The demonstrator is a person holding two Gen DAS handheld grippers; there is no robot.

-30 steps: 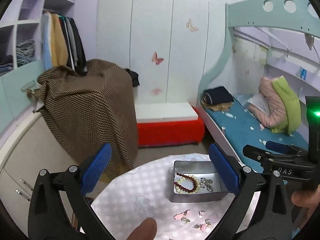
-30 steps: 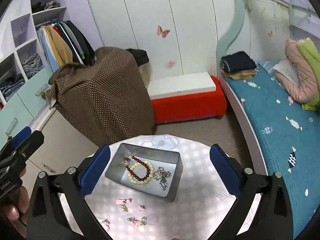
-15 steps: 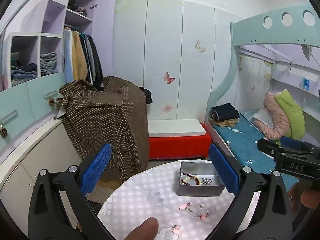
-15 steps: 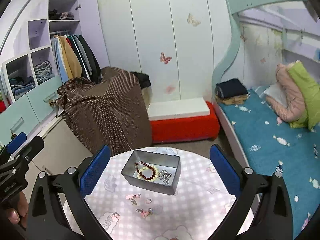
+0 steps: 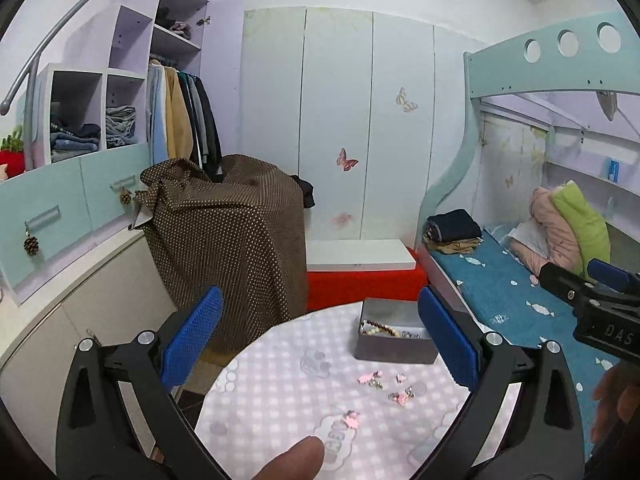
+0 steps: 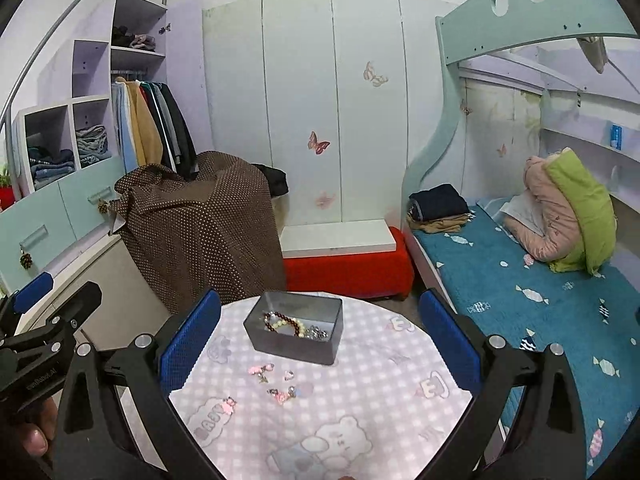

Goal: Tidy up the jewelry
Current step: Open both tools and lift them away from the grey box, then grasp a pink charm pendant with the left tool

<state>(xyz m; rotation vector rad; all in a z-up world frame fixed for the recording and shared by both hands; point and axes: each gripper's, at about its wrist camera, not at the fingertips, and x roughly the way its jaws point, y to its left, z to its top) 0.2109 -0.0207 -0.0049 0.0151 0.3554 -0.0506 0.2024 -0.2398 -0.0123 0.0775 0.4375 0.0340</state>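
Loose trinkets (image 6: 276, 384), maybe earrings, before tin (image 6: 294, 330).

"DAS" stands in pale letters on the right gripper (image 5: 608, 312) body; "BABY" (partly blurred) is printed on the counter (image 6: 360, 412) cloth.

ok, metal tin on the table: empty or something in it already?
Not empty. The open metal tin holds a dark red bead bracelet, a pale bead bracelet and silver pieces.

Bright, even indoor light; soft shadows; strong fisheye edge distortion
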